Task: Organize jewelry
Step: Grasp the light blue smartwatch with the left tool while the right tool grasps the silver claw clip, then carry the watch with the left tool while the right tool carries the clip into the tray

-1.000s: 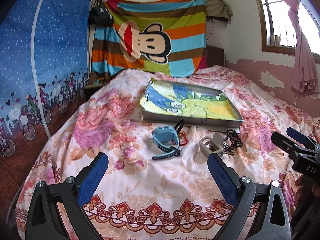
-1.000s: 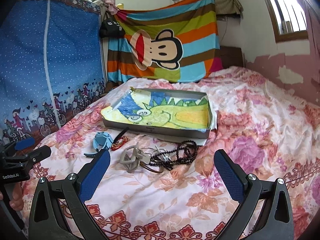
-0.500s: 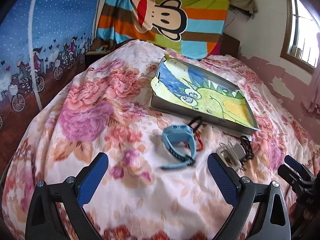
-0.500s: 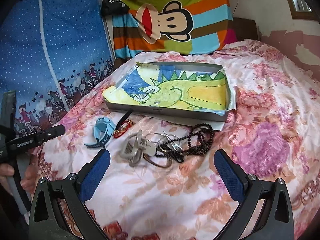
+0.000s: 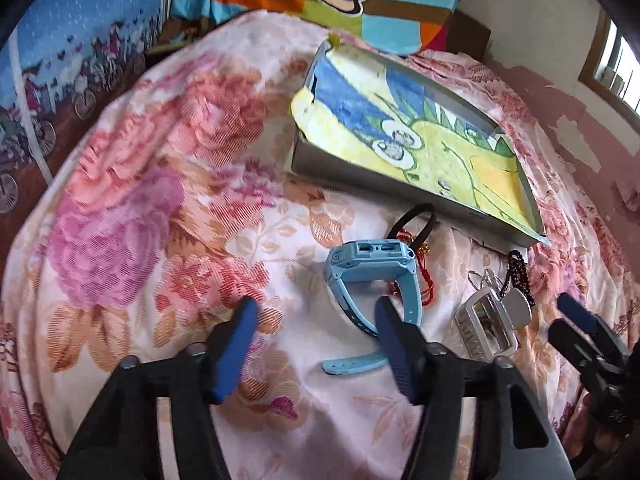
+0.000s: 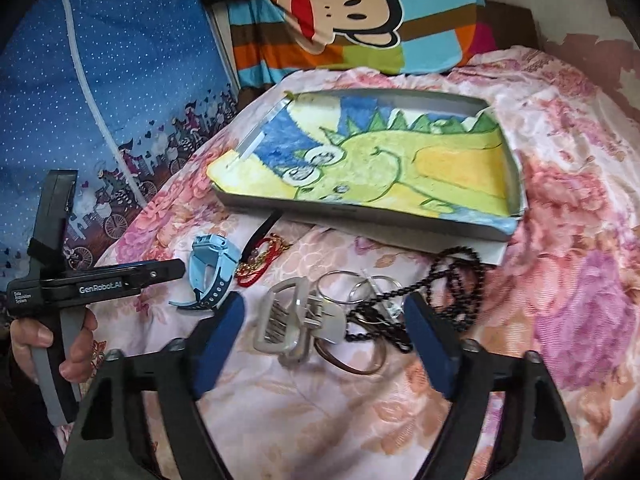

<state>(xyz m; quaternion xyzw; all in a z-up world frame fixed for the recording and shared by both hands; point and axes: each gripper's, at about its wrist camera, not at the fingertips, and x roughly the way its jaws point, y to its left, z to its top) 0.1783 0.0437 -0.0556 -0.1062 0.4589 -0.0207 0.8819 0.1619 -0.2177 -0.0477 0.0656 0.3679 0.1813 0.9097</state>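
Nothing sorted yet: tray [image 6: 460,98] holds no jewelry. Blue watch [image 5: 372,276], bracelets, black beads [image 6: 456,284] lie on bed near tray's front edge. Left gripper [image 5: 316,340] and right gripper [image 6: 332,340] both spread, empty.

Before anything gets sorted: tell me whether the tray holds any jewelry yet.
Empty of jewelry: the tray shows only its dinosaur drawing; the blue watch and black beads lie on the bedspread.

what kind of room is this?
Most likely a home bedroom: a bed under a floral bedspread, a striped cartoon-monkey blanket hung on the wall behind it, and a window at right.
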